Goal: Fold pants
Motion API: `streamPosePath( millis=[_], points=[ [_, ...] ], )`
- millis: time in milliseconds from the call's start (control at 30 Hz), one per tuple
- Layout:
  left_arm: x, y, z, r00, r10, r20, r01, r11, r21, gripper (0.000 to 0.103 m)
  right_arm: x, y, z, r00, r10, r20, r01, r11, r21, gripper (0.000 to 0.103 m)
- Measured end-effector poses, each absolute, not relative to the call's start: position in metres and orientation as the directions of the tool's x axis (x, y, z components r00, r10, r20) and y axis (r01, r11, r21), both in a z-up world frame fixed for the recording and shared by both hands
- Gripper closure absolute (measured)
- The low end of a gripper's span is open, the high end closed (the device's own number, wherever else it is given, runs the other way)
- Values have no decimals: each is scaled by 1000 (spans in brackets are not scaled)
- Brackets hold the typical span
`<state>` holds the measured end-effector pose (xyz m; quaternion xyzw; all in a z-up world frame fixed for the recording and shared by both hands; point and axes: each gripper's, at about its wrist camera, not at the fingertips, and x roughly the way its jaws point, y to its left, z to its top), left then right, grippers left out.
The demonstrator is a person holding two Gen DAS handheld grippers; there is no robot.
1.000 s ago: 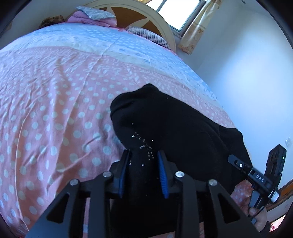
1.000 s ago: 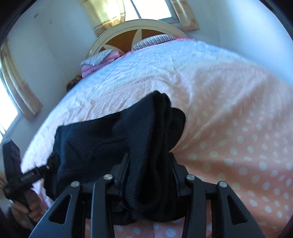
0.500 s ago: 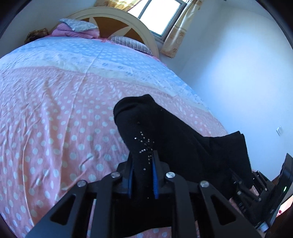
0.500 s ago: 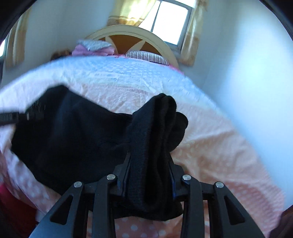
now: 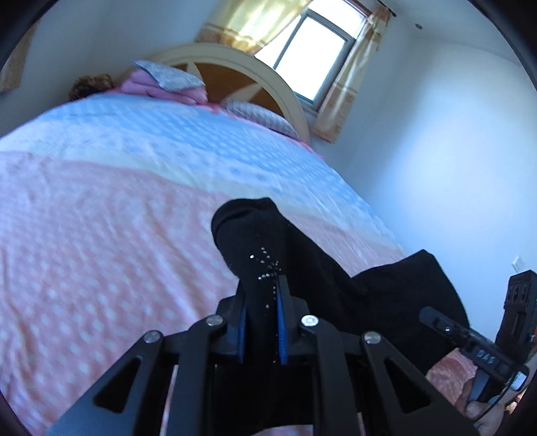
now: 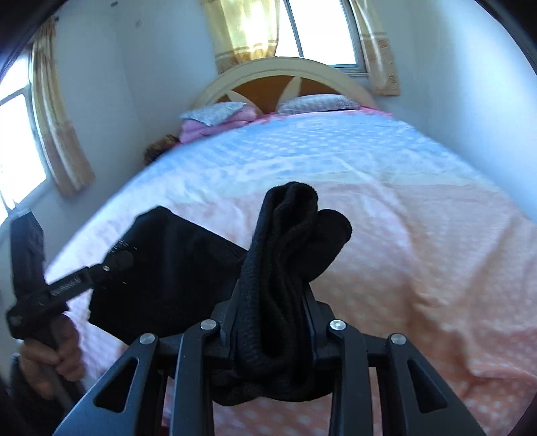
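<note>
The left tongs (image 5: 261, 295) pinch the black pants (image 5: 268, 241) above the pink dotted bed (image 5: 100, 234); the right tongs (image 5: 470, 335) sit far right.

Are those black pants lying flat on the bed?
No. The pants are bunched and lifted off the bed, clamped in the right gripper.

Sunlit curtained window (image 6: 322, 30) behind arched headboard (image 6: 285, 75)

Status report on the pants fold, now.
Left tool shut on black pants. Right tool clamped on a thick bunch, jaws just closing. Pants lifted over polka-dot bedspread. Nothing in the way.
</note>
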<state>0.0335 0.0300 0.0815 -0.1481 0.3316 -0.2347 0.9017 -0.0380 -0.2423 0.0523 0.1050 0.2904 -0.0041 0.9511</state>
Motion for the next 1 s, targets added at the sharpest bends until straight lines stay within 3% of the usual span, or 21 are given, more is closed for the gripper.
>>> streamPosePath(
  millis=[333, 433, 500, 633, 667, 733, 767, 900, 1000],
  points=[
    [118, 144, 97, 826, -228, -516, 129, 967, -221, 89, 87, -122, 65, 862, 320, -393, -212, 932, 294, 72],
    [143, 167, 80, 826, -137, -547, 63, 986, -152, 88, 138, -97, 41, 833, 379, -404, -242, 905, 350, 72],
    [161, 183, 57, 794, -86, -602, 16, 993, -121, 88, 175, -85, 13, 792, 403, -458, -231, 893, 387, 72],
    [182, 204, 8, 691, 15, -723, -66, 997, -42, 81, 224, -72, -40, 683, 344, -644, -145, 928, 343, 64],
    [179, 209, -1, 681, 57, -730, -95, 995, -11, 79, 228, -79, -43, 670, 367, -645, -126, 913, 388, 58],
    [176, 225, -6, 680, 52, -731, -140, 988, -61, 52, 231, -92, -43, 668, 397, -629, -114, 891, 440, 52],
    [174, 233, -4, 684, 49, -728, -165, 982, -89, 48, 231, -94, -43, 661, 408, -629, -115, 884, 452, 52],
    [160, 249, 6, 688, 154, -709, -252, 967, -35, 48, 215, -112, -31, 662, 432, -613, -108, 864, 493, 52],
    [151, 256, 16, 723, 176, -669, -251, 968, -17, 48, 182, -133, -9, 782, 315, -538, -31, 882, 471, 52]
  ],
)
